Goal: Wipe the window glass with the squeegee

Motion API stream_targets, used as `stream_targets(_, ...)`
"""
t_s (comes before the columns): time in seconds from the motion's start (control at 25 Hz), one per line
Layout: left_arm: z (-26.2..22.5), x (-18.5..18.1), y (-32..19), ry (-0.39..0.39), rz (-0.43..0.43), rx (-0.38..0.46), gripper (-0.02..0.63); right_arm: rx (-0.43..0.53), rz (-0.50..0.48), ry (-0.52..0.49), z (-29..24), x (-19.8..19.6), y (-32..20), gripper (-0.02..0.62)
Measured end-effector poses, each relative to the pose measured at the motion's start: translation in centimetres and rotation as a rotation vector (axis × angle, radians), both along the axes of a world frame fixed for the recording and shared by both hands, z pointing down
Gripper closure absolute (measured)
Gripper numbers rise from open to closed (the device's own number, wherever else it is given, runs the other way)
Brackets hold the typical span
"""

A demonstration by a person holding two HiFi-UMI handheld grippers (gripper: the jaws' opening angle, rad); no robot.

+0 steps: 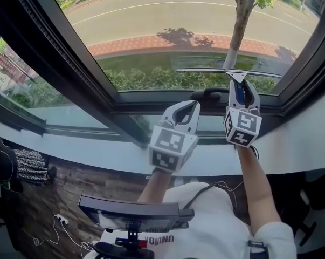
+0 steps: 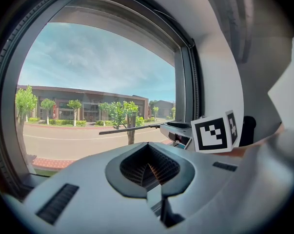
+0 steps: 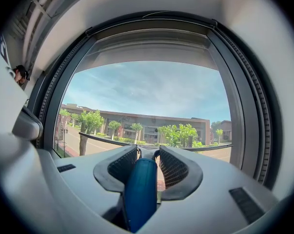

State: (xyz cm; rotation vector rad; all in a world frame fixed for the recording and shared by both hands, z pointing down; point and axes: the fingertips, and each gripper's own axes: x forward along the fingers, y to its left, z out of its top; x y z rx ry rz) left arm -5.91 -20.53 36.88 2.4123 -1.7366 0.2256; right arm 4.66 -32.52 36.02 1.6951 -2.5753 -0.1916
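The squeegee (image 1: 227, 72) has its blue handle mostly buried between the right gripper (image 1: 243, 84) jaws. Below the squeegee, the person's left forearm (image 1: 158, 183) disappears behind a dark screen (image 1: 135, 213). Whether the squeegee touches the glass (image 1: 167, 15), I can't tell.

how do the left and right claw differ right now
The left claw is shut on nothing; the right claw is shut on the squeegee's blue handle. In the head view the right claw reaches nearer the window glass, the left claw sits lower by the sill. Both point at the glass.
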Motion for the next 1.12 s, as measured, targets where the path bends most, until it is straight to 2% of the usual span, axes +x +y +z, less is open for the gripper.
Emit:
stream_targets(0.4,0.6,-0.3,0.0,0.006,-0.005,-0.006,0.606,-0.032,0.006,0.024,2.4,-0.1,-0.2,0.446)
stream_targets(0.68,0.6,-0.7,-0.1,0.005,-0.015,-0.007,0.606,-0.107,0.009,0.030,5.2,0.0,-0.5,0.446)
stream_targets(1.12,0.6,-0.7,-0.2,0.010,-0.020,-0.013,0.606,-0.109,0.005,0.074,5.7,0.0,-0.4,0.446)
